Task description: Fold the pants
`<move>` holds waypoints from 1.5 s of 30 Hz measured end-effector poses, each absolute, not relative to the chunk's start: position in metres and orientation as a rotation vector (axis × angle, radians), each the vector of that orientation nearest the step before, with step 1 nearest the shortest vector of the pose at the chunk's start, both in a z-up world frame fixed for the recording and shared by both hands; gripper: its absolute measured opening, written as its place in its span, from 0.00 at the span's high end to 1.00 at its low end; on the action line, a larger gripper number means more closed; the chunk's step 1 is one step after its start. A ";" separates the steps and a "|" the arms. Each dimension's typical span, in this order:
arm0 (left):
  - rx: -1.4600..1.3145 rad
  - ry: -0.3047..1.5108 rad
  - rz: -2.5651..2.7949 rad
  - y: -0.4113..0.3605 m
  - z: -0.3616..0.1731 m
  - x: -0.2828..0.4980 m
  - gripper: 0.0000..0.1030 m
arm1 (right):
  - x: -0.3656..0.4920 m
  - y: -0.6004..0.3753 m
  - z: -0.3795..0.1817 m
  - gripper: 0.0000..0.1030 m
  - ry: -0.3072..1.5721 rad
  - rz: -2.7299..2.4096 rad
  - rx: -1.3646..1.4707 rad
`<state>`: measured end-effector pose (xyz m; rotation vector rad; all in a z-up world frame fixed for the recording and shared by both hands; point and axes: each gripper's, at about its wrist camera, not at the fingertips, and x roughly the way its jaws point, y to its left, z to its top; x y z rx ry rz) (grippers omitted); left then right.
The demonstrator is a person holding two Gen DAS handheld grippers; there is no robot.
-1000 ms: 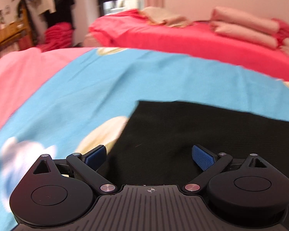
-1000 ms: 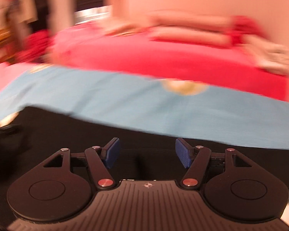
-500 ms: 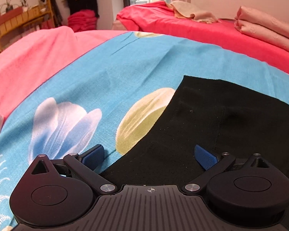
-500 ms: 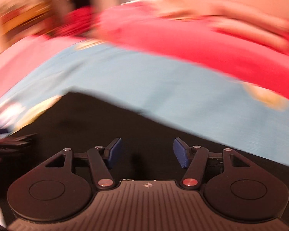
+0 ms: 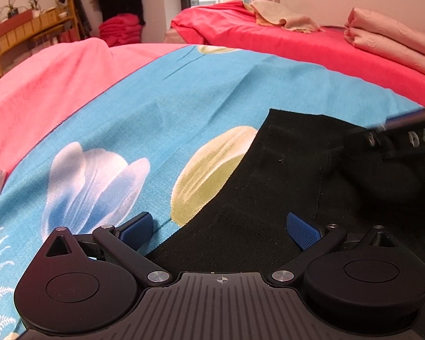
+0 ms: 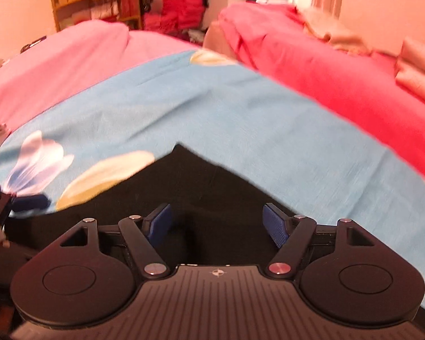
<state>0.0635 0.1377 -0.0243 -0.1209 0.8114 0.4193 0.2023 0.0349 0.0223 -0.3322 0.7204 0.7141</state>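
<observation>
Black pants [image 5: 311,175] lie flat on a blue flowered sheet [image 5: 161,119]. My left gripper [image 5: 221,229] is open and empty, low over the pants' left edge, its left fingertip [image 5: 136,226] over the sheet. My right gripper [image 6: 218,221] is open and empty, low over the pants [image 6: 201,187] near their far corner. The right gripper's body shows at the right edge of the left wrist view [image 5: 405,138]. The left gripper's blue fingertip shows at the left edge of the right wrist view [image 6: 31,202].
A pink blanket [image 5: 42,85] lies to the left of the sheet. A red bed [image 5: 297,45] stands behind, with folded pink bedding [image 5: 391,39] and a beige cloth [image 5: 283,17] on it. A wooden shelf [image 5: 22,31] stands far left.
Both grippers have swung to the left over the pants, bringing the pants' left edge and far corner into view. The right gripper has come into the left wrist view. Both stayed open.
</observation>
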 end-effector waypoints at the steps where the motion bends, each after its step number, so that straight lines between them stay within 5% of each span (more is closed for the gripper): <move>1: -0.124 0.811 0.418 0.138 -0.024 0.063 0.00 | 0.209 0.041 0.019 0.33 0.736 0.722 -0.332; 3: -0.129 0.808 0.415 0.139 -0.024 0.062 0.00 | 0.223 0.059 0.002 0.57 0.818 0.732 -0.327; 6: -0.122 0.807 0.417 0.138 -0.025 0.063 0.00 | 0.236 0.080 -0.012 0.61 0.744 0.710 -0.326; 12: -0.127 0.807 0.413 0.139 -0.025 0.062 0.00 | 0.245 0.079 -0.003 0.53 0.767 0.668 -0.254; 16: -0.124 0.808 0.414 0.139 -0.025 0.063 0.00 | 0.227 0.052 -0.002 0.33 0.873 0.682 -0.217; 18: -0.122 0.809 0.415 0.139 -0.025 0.063 0.00 | 0.225 0.049 -0.015 0.32 0.913 0.667 -0.220; 20: -0.122 0.809 0.415 0.138 -0.025 0.063 0.00 | 0.224 0.052 -0.022 0.20 0.833 0.671 -0.233; 32: -0.120 0.810 0.415 0.137 -0.025 0.064 0.00 | 0.205 -0.030 -0.006 0.14 0.943 0.546 -0.101; 33: -0.121 0.810 0.414 0.138 -0.025 0.064 0.00 | 0.206 -0.039 -0.014 0.15 0.946 0.517 -0.126; 35: -0.119 0.810 0.415 0.138 -0.025 0.064 0.00 | 0.201 -0.060 -0.010 0.33 0.893 0.503 -0.133; 38: -0.115 0.811 0.418 0.138 -0.025 0.065 0.00 | 0.190 -0.094 0.013 0.11 0.821 0.379 -0.084; 45: -0.110 0.812 0.423 0.138 -0.026 0.065 0.00 | 0.183 -0.218 0.011 0.11 0.841 0.235 0.096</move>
